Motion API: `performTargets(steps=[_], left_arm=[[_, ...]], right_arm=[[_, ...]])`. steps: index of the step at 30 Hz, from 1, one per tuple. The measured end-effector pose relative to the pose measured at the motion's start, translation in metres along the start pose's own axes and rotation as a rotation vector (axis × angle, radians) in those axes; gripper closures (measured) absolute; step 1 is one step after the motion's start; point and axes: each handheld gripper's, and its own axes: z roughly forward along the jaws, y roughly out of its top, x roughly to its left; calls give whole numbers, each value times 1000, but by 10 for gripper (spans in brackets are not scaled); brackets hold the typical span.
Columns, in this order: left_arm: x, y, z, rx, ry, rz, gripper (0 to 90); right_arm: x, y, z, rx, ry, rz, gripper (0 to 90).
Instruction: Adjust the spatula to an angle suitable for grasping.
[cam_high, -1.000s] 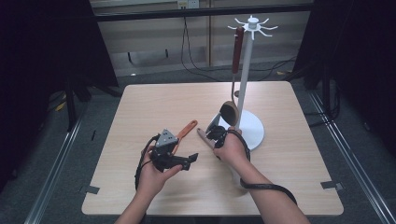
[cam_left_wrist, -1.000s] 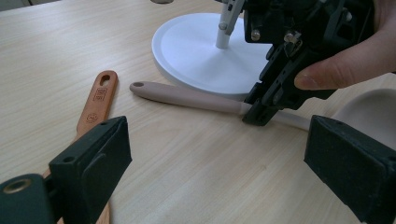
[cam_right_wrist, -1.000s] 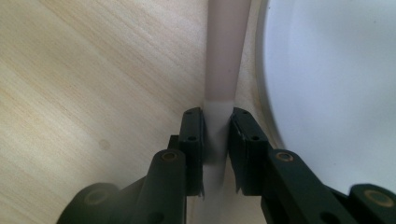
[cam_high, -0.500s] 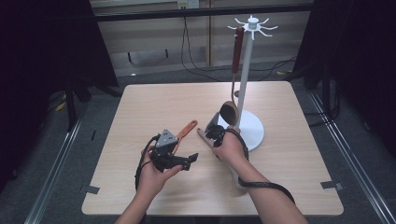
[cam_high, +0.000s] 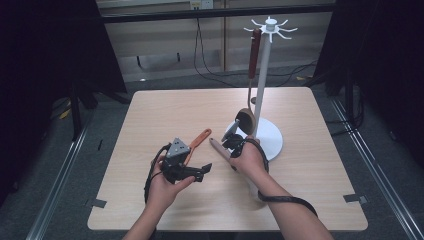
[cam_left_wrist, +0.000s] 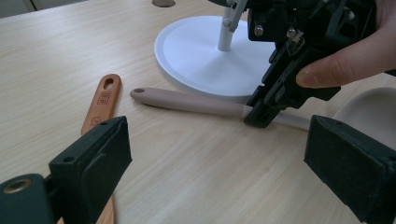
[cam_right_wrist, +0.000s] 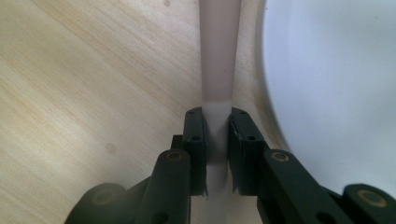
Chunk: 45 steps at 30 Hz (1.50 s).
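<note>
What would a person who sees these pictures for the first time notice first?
Probably the tall white utensil stand at the table's far right, with a wooden ladle hanging from it. Before its round base, the right gripper is shut on a pale pink utensil handle lying on the wooden table. The left gripper is open, beside an orange handle.

An orange spatula (cam_high: 199, 138) lies on the wooden table (cam_high: 160, 112); a brown ladle (cam_high: 246, 118) hangs from the white stand (cam_high: 270, 139).

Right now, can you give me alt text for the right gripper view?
The right gripper is clamped on a pale pink handle lying on the wooden table. A white stand base lies to the handle's right.
</note>
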Motion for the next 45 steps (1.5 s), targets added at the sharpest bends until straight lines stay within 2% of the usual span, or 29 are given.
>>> performTargets(steps=[3, 4, 5, 9, 16, 21, 28, 29, 33, 38, 45], left_arm=[[1, 0, -1, 12, 2, 1, 70], [0, 0, -1, 2, 4, -5, 69], [1, -1, 0, -8, 6, -5, 70], [1, -2, 0, -5, 9, -4, 70], [1, -2, 1, -4, 7, -6, 70], [2, -2, 2, 1, 9, -3, 70], [1, -3, 4, 5, 4, -2, 70], [1, -3, 4, 4, 3, -3, 70], [1, -3, 4, 2, 5, -6, 70], [1, -3, 3, 2, 5, -13, 69], [2, -3, 2, 5, 7, -4, 69]], right_arm=[[1, 0, 0, -2, 4, 9, 792], [1, -1, 0, -5, -5, 4, 792], [0, -2, 1, -16, 21, 5, 792], [-2, -4, -2, -36, 28, 26, 792], [-6, -8, -12, -130, 43, 46, 794], [-9, -12, -23, -209, 58, 42, 794], [-6, -17, -35, -316, 46, 43, 795], [-6, -17, -37, -341, 46, 33, 795], [-2, -19, -44, -429, 36, 48, 796], [4, -22, -55, -529, 24, 42, 796], [10, -30, -68, -671, 9, 40, 796]])
